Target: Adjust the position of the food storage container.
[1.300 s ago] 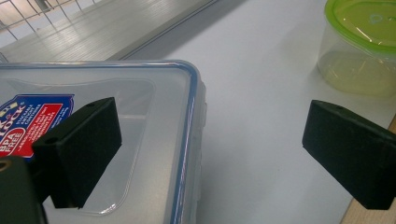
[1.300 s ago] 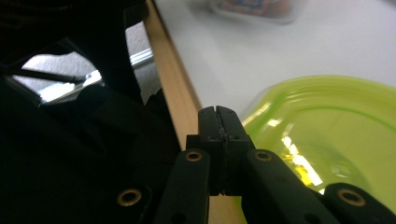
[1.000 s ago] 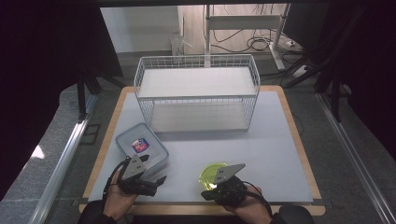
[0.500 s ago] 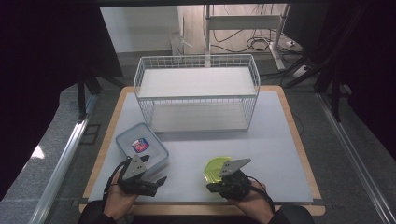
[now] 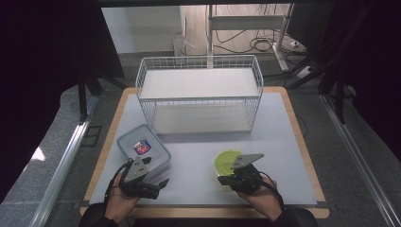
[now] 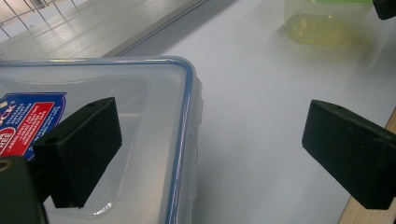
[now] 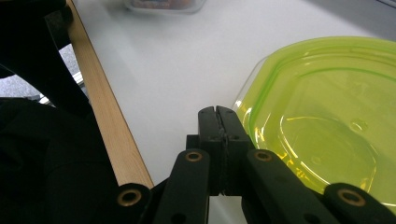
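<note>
- Person's at the near edge of the table [image 5: 283, 118] with a gripper in each hand, both down at the 6 o'clock side of the white mat.
- Left gripper [image 5: 158, 183]: jaws spread wide, nothing between them. In the left gripper view one pad [image 6: 79, 149] sits over the corner of the clear lidded box [image 6: 116, 107], the other hangs out over bare mat. Can't tell if that pad actually touches the lid.
- That clear box [image 5: 143, 150], blue rim and a red-and-blue sticker on top, sits around 8 o'clock on the mat, just beyond the left gripper.
- Right gripper [image 5: 222, 180]: jaws pinched fully together, gripping nothing. The right gripper view has the closed tips [image 7: 217, 116] right beside the rim of the lime-green container [image 7: 327, 126], over the mat, not on it.
- The green container [image 5: 226, 161] is at about 5 o'clock on the mat, round-ish, see-through lid, just past the right gripper.
- White wire basket [image 5: 198, 92] sits at 12 o'clock, well apart from both hands.
</note>
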Motion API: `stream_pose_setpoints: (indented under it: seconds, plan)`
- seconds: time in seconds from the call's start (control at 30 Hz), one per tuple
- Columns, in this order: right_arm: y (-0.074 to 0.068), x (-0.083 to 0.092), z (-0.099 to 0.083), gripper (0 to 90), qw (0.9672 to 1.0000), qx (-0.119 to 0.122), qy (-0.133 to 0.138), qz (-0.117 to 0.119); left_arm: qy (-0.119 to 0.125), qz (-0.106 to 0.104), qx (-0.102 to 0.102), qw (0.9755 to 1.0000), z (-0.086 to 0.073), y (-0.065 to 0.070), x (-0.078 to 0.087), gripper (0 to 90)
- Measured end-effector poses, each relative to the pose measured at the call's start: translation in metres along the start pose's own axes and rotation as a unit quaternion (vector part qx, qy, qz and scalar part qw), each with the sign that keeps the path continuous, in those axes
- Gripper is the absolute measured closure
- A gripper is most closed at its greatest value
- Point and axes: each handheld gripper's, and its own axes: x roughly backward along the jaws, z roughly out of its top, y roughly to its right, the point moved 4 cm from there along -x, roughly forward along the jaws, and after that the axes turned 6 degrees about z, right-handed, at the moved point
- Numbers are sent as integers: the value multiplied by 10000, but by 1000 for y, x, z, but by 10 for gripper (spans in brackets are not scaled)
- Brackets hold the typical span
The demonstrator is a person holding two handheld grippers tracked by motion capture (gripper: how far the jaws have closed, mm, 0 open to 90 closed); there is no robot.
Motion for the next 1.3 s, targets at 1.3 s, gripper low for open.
stream_pose_setpoints:
  seconds: [1.3]
  plan:
    - [48, 4, 23, 900, 9966, 34, 26, -825, 15, 54, -62, 10000, 0, -1, 0, 48]
